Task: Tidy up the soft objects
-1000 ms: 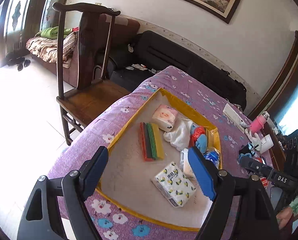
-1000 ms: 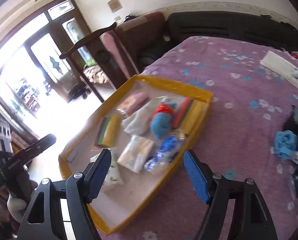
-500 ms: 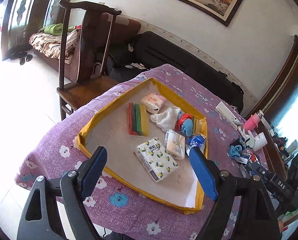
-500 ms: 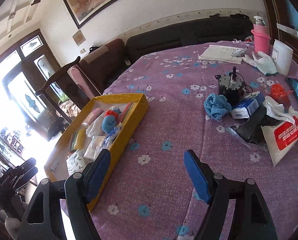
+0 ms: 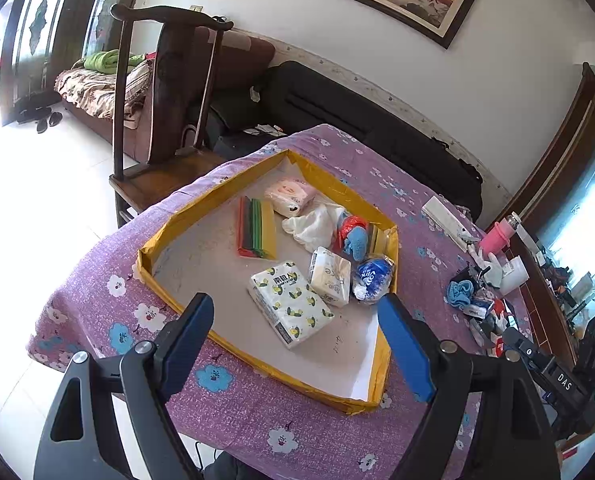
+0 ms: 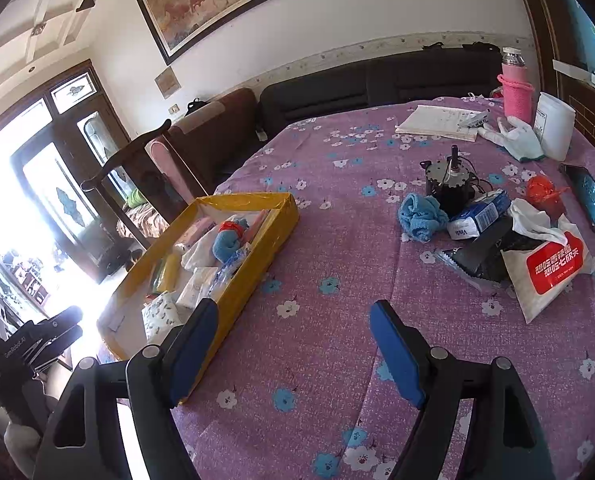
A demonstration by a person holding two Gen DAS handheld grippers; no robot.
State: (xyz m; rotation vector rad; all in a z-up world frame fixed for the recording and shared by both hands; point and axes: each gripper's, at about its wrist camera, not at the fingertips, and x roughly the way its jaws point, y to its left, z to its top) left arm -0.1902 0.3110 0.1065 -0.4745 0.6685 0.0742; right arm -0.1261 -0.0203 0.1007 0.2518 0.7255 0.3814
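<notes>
A yellow-edged tray [image 5: 329, 184] lies on the purple flowered tablecloth. It holds a lemon-print tissue pack [image 5: 289, 302], a white tissue pack [image 5: 330, 276], a blue-white packet [image 5: 371, 278], a blue and red knit toy [image 5: 353, 234], a white cloth [image 5: 311, 226], a pink wipes pack [image 5: 293, 198] and coloured cloths [image 5: 255, 228]. My left gripper [image 5: 297, 344] is open and empty above the tray's near edge. My right gripper [image 6: 293, 348] is open and empty over the cloth right of the tray [image 6: 281, 220]. A blue cloth [image 6: 421, 218] lies ahead of it.
Clutter lies at the right of the table: a black motor [image 6: 449, 184], a blue-white tissue pack [image 6: 479, 216], a red-labelled white bag [image 6: 545, 268], a phone [image 6: 589, 196], a pink bottle [image 6: 515, 88] and a white glove [image 6: 513, 136]. A wooden chair [image 5: 165, 92] stands by the table's far side.
My left gripper has drawn back and up from the tray. My right gripper has swung right, away from the tray, toward the clutter and blue cloth.
</notes>
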